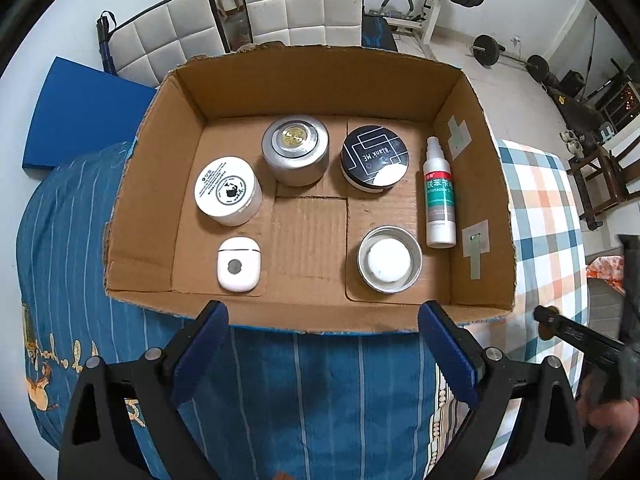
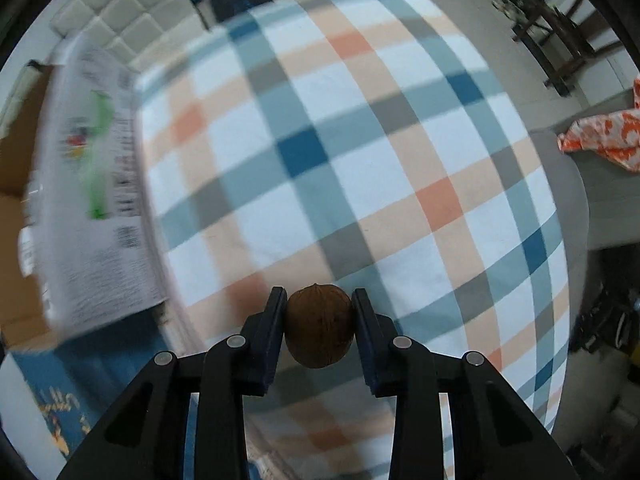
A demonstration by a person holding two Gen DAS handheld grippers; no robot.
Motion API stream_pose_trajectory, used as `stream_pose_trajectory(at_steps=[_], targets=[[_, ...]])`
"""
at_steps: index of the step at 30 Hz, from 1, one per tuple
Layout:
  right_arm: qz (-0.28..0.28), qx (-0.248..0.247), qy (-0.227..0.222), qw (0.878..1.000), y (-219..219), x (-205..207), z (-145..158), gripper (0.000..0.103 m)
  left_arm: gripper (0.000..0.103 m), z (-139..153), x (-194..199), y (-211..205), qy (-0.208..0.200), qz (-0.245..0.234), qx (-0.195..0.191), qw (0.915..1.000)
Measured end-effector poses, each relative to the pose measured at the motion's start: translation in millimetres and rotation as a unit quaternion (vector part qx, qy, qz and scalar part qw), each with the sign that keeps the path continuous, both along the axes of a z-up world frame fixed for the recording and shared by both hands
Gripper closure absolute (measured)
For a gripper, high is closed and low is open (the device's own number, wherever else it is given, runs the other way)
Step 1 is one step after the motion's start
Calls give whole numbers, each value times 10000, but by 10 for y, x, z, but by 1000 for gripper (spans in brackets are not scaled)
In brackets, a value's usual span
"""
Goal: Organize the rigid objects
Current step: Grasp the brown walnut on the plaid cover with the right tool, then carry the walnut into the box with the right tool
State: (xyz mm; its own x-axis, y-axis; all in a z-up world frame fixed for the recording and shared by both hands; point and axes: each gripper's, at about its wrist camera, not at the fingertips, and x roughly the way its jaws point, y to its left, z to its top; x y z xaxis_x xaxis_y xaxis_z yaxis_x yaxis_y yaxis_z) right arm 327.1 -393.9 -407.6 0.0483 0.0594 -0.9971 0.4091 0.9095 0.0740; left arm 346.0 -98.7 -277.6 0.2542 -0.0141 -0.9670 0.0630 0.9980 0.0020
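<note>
Walnut (image 2: 319,326): clamped between the two fingers of your right gripper (image 2: 319,312), touching both pads, hanging above the checked cloth (image 2: 360,140).
Right gripper: closed on that walnut, jaws pressed to its sides; the printed outer wall of the cardboard box (image 1: 188,120) sits off to its left, blurred.
Left gripper (image 1: 322,324): jaws spread wide with nothing between them, hovering just outside the box's near wall, over the blue striped cloth (image 1: 300,392).
Box: your landmark, open-topped, six things standing or lying on its floor.
Jars and tins: four by my count. White jar (image 1: 227,192) at the box's left side, silver tin (image 1: 295,151) at the back centre, black-lidded jar (image 1: 375,158) just right of the tin, open metal cup with a white filling (image 1: 390,259) near the front right.
White case (image 1: 238,264): one, near the front left of the box, just in front of the white jar.
Spray bottle (image 1: 439,192): one, lying along the box's right wall, nozzle toward the back.
Walnuts: one, and it's outside the box, in your right gripper.
</note>
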Motion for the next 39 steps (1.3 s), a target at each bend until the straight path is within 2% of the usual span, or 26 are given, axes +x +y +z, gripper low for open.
stream_pose_trajectory(at_steps=[8, 11, 15, 19, 23, 29, 39], targets=[[654, 352, -854, 9936, 395, -189, 959, 68, 6, 240, -148, 194, -82, 91, -212, 9997], [956, 576, -1062, 9881, 654, -114, 1183, 68, 6, 357, -129, 384, -195, 243, -205, 9993], [1306, 855, -1199, 9804, 1111, 188, 1254, 68, 6, 357, -18, 605, -198, 391, -72, 9990], [1555, 967, -1166, 9762, 1557, 461, 1096, 68, 6, 211, 136, 746, -92, 461, 101, 9988], [1711, 932, -1054, 9752, 1854, 743, 812, 68, 6, 14, 316, 870, 52, 543, 157, 9984], [1663, 978, -767, 9782, 1984, 1111, 354, 68, 6, -248, 620, 928, 270, 488, 146, 9983], [1821, 726, -264, 9802, 2163, 1550, -85, 68, 6, -626, 950, 923, 726, 372, -37, 9967]])
